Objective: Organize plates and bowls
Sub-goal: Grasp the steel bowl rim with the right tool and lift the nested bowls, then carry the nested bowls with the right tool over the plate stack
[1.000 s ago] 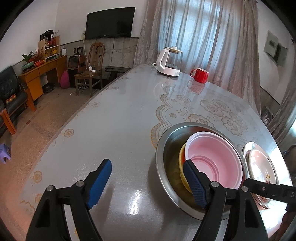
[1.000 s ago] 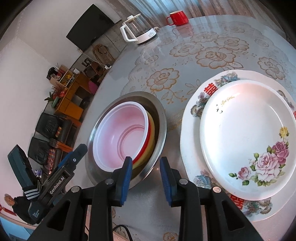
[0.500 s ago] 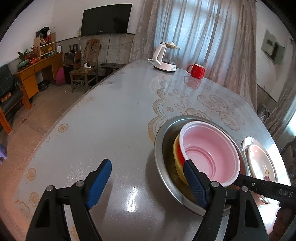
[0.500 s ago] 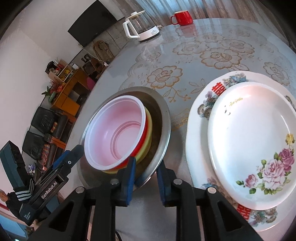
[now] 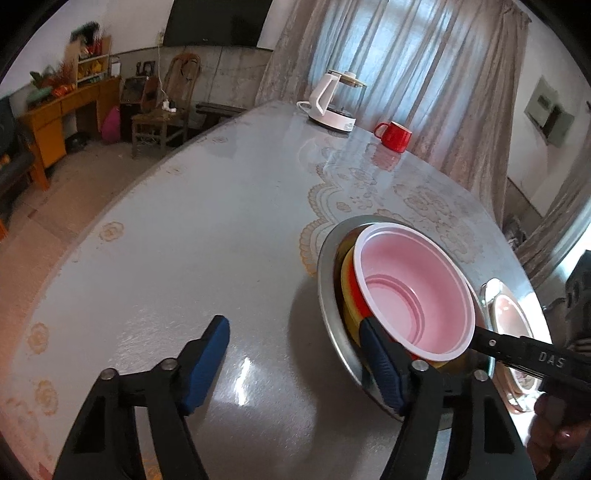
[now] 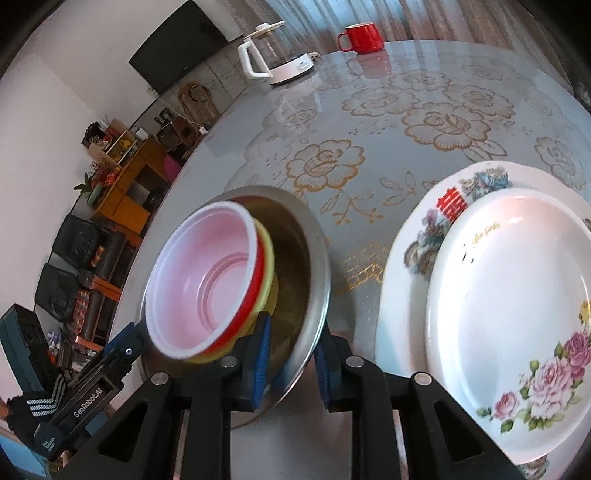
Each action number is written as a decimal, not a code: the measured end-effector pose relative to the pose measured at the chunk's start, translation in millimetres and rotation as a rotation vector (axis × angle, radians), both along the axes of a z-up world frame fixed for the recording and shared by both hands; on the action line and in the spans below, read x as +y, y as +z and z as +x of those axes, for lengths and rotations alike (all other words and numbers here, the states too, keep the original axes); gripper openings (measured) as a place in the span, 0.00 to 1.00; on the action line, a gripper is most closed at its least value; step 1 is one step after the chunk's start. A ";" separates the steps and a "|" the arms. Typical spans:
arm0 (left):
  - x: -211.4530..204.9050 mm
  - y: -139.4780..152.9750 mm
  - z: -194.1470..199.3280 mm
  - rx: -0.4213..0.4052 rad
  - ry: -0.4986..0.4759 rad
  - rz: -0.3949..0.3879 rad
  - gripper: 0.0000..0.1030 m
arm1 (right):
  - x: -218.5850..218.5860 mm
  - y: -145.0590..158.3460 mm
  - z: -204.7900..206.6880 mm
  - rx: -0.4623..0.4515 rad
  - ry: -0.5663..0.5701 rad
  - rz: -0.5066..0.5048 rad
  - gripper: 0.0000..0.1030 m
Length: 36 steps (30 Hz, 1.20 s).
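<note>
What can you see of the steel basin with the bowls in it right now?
The steel basin is wide, shiny and round with a flat rim, tilted, its near edge off the table. The right tool clamps its near rim. Inside nest a yellow bowl, a red bowl and a pink bowl.

I face a round table [image 5: 221, 236] with a glossy grey floral cover. Beyond it, pale curtains [image 5: 406, 74] glow with daylight. A dark television [image 5: 218, 22] hangs on the white wall above a wooden chair [image 5: 162, 110]. An orange cabinet [image 5: 59, 118] stands left on a speckled floor [image 5: 74, 184].
</note>
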State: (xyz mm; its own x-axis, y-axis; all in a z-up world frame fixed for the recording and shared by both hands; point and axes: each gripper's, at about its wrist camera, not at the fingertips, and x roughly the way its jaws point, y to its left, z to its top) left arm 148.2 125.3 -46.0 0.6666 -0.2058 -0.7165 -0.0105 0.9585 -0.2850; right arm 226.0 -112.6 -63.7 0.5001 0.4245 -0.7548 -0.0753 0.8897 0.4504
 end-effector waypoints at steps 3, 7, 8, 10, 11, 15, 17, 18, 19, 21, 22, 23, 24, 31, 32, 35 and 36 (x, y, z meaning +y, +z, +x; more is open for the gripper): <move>1.0 -2.1 8.0 0.021 -0.021 -0.048 0.58 | 3.4 1.7 2.6 -0.013 0.007 -0.024 0.21; -1.1 -4.4 14.6 0.043 -0.058 -0.073 0.55 | 11.2 3.4 4.7 -0.030 0.017 -0.084 0.21; -1.7 -4.5 15.5 0.041 -0.062 -0.074 0.55 | 12.3 3.5 5.3 -0.029 0.018 -0.097 0.21; -1.6 -4.2 16.7 0.036 -0.069 -0.080 0.55 | 14.1 4.4 6.1 -0.037 0.020 -0.112 0.20; -1.5 -4.1 16.9 0.032 -0.071 -0.079 0.55 | 14.0 4.4 9.2 -0.038 0.023 -0.120 0.20; -3.7 0.0 12.9 -0.001 -0.093 -0.059 0.36 | 20.7 4.7 10.9 -0.055 0.043 -0.187 0.19; -10.4 2.9 11.6 -0.021 -0.138 -0.056 0.20 | 20.3 6.6 8.2 -0.079 0.048 -0.180 0.18; -12.0 2.8 10.9 -0.024 -0.144 -0.043 0.21 | 19.3 8.6 6.8 -0.094 0.053 -0.172 0.17; -10.8 1.4 12.8 -0.028 -0.145 -0.038 0.21 | 19.2 10.7 4.9 -0.107 0.057 -0.169 0.17; -5.2 -2.4 11.8 -0.031 -0.146 -0.071 0.20 | 19.5 14.3 0.6 -0.132 0.060 -0.165 0.16; -2.0 -4.6 11.5 -0.029 -0.148 -0.097 0.20 | 19.6 16.0 -1.7 -0.140 0.061 -0.165 0.16; 0.4 -6.4 12.5 -0.024 -0.155 -0.123 0.20 | 20.6 17.8 -2.7 -0.148 0.064 -0.168 0.16; 1.0 -6.7 13.4 -0.022 -0.160 -0.136 0.20 | 21.3 18.8 -3.9 -0.153 0.064 -0.174 0.16; 2.6 -4.6 6.0 -0.063 -0.159 -0.197 0.20 | 15.8 17.6 -8.9 -0.148 0.049 -0.149 0.17; 1.6 -3.0 4.2 -0.070 -0.157 -0.199 0.20 | 14.3 17.6 -10.7 -0.149 0.050 -0.141 0.17; -3.1 3.4 -0.2 -0.092 -0.162 -0.188 0.20 | 9.4 20.9 -15.6 -0.162 0.045 -0.136 0.17; -5.2 6.3 -1.5 -0.101 -0.166 -0.186 0.20 | 10.0 22.0 -17.2 -0.167 0.043 -0.135 0.17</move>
